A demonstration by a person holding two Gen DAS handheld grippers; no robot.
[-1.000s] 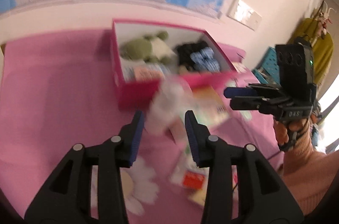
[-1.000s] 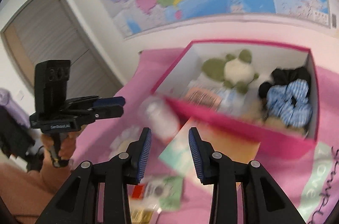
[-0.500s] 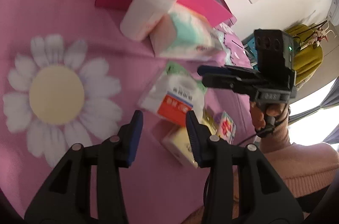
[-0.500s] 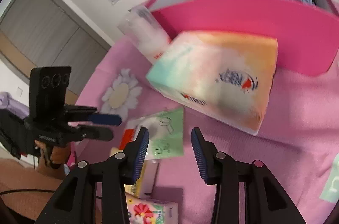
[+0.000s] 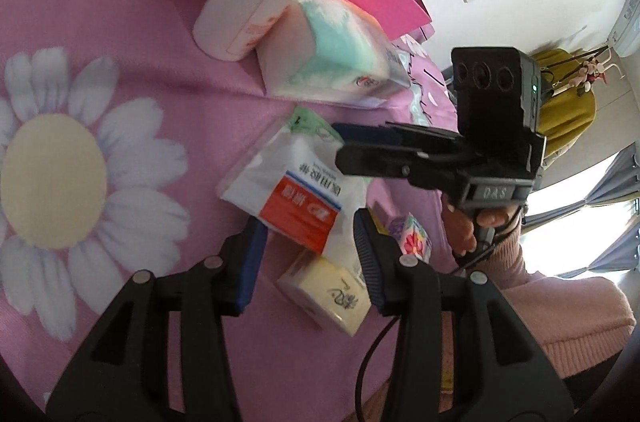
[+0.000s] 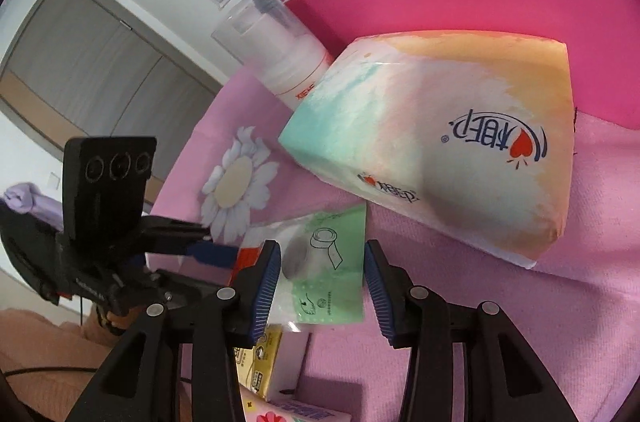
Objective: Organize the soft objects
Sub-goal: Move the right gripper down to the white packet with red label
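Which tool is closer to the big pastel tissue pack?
Right. The right tool sits just short of the pastel tissue pack, over the clear packet; the left tool hangs farther back, at that packet's other end.

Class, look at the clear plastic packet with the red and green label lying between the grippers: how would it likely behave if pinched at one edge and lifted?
The packet looks soft: its clear film is wrinkled, so it would probably sag. The glossy film may slip. It appears light, holding only white padding.
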